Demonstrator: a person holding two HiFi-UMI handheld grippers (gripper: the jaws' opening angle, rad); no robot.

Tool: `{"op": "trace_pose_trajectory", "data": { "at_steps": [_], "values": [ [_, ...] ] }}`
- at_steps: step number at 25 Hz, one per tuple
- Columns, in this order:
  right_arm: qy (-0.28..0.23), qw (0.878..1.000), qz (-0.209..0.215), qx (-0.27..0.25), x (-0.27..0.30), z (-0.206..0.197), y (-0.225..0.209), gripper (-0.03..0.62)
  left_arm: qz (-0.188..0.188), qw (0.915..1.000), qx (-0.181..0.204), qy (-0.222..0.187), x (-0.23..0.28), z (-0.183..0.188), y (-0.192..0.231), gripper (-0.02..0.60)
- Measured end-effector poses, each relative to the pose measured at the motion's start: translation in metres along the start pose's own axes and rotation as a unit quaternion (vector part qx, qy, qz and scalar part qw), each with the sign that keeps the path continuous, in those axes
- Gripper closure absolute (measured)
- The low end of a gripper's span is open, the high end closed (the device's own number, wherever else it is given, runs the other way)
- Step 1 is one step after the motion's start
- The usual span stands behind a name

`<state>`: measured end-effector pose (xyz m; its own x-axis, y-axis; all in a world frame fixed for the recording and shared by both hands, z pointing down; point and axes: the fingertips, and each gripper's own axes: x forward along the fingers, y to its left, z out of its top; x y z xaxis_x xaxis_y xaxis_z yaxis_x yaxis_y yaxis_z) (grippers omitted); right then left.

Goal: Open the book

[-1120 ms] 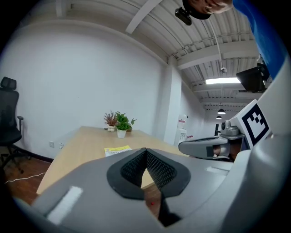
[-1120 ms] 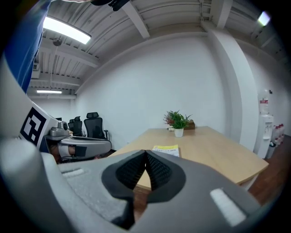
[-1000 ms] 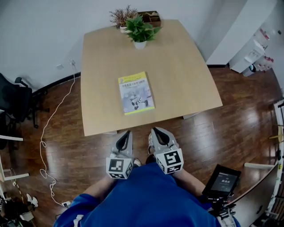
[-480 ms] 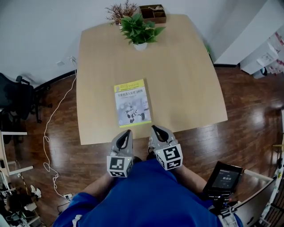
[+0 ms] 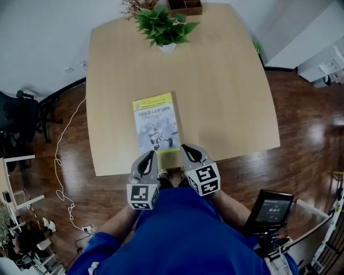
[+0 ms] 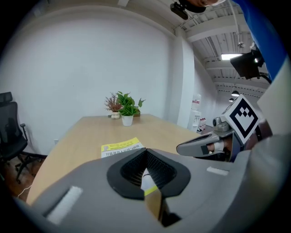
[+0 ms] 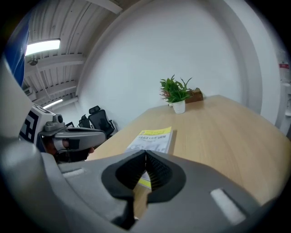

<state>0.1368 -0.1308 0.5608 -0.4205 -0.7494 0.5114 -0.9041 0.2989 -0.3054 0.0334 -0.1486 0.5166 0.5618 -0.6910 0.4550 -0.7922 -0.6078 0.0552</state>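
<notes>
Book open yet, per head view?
No, the book lies shut on the table, front cover up.

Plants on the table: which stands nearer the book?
The green leafy plant in the white pot; the reddish dried one sits behind it.

You see the book (image 5: pixel 156 122) closed and flat at twelve o'clock, yellow-banded cover up, near the table's (image 5: pixel 226 96) front edge.

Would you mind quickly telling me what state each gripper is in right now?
Left gripper: closed, holding nothing.
Right gripper: closed, holding nothing.
</notes>
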Motion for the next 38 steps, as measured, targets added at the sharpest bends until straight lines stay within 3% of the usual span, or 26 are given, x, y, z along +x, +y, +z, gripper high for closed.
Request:
{"op": "trace_pose_trajectory", "data": {
  "at_steps": [16,19,38],
  "values": [
    [0.053,0.996,0.013,0.067,0.071,-0.023,-0.035,0.582,-0.025,0.9975,0.005,0.066,0.044,-0.034,0.015,0.575],
    [0.067,0.994,0.031,0.083,0.08,-0.029,-0.035,0.51,-0.023,0.997,0.003,0.074,0.048,-0.039,0.018,0.575],
    [0.123,0.987,0.042,0.095,0.105,-0.043,-0.044,0.507,-0.017,0.9951,0.008,0.097,0.059,-0.047,0.036,0.575]
  ]
}}
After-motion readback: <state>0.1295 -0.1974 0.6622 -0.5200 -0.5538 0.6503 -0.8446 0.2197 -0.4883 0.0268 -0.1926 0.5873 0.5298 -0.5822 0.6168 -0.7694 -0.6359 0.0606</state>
